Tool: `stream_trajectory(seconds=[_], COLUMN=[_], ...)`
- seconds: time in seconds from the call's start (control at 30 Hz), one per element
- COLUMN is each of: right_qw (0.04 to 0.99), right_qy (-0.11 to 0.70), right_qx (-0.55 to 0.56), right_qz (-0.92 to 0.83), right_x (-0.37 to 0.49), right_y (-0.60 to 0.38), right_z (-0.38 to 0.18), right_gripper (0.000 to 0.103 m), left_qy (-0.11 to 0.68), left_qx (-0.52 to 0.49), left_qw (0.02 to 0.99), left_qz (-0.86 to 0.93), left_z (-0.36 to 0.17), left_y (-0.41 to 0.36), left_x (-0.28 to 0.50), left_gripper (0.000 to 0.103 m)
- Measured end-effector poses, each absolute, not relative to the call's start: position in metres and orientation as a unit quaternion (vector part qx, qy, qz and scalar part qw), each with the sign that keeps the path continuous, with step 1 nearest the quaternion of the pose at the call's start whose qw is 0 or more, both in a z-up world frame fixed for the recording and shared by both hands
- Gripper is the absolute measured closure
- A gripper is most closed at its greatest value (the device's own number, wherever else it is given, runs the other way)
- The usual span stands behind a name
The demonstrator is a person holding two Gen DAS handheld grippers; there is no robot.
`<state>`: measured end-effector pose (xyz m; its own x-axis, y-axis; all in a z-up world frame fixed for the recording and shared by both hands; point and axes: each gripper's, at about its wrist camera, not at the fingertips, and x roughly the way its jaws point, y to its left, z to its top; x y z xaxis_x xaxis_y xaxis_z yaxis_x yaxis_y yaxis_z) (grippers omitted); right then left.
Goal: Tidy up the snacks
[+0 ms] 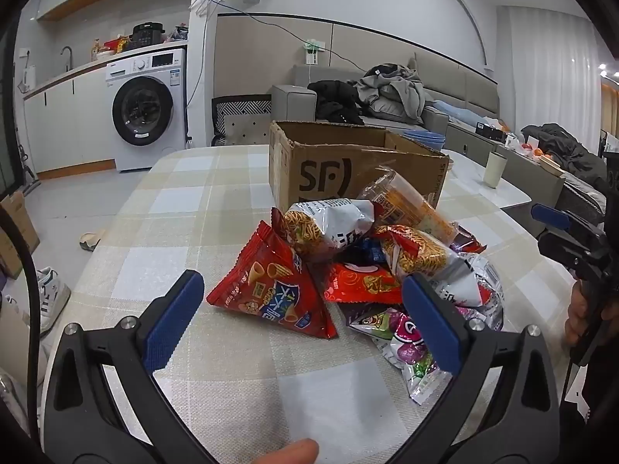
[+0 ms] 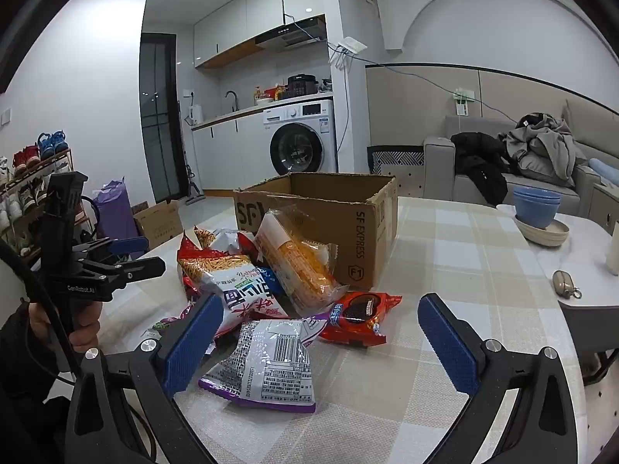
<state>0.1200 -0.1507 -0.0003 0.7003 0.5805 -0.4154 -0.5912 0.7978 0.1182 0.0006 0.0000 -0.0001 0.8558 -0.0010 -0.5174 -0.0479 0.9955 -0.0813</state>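
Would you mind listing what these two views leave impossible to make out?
- Cardboard box contents: both views, its walls hide the floor.
- Snacks at the bottom of the pile: both views, covered by upper bags.
- Purple bag: left wrist view, partly behind the left gripper finger.

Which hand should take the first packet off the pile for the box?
Probably left. The left tongs stand open right around the red cone-snack bag, which lies loose at the pile's edge. The right tongs are open too, above the silver barcode bag. The cardboard box stands behind.
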Motion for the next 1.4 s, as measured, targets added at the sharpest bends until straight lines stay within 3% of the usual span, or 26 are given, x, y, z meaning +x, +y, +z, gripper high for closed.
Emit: stream_trajectory(seconds=[1.4], right_qw=[0.924], right_qy=[0.216], right_qx=[-0.012], right_qz=[0.316], right_x=[0.1202], right_y=[-0.153], right_z=[-0.0002], right_gripper=[0.0], left_qy=[0.262], left_qx=[-0.042], left_qw=[0.964], left_qz=[0.013], left_z=[0.0001], left_y=[0.0001], left_x=[-0.0002], left_gripper=[0.001])
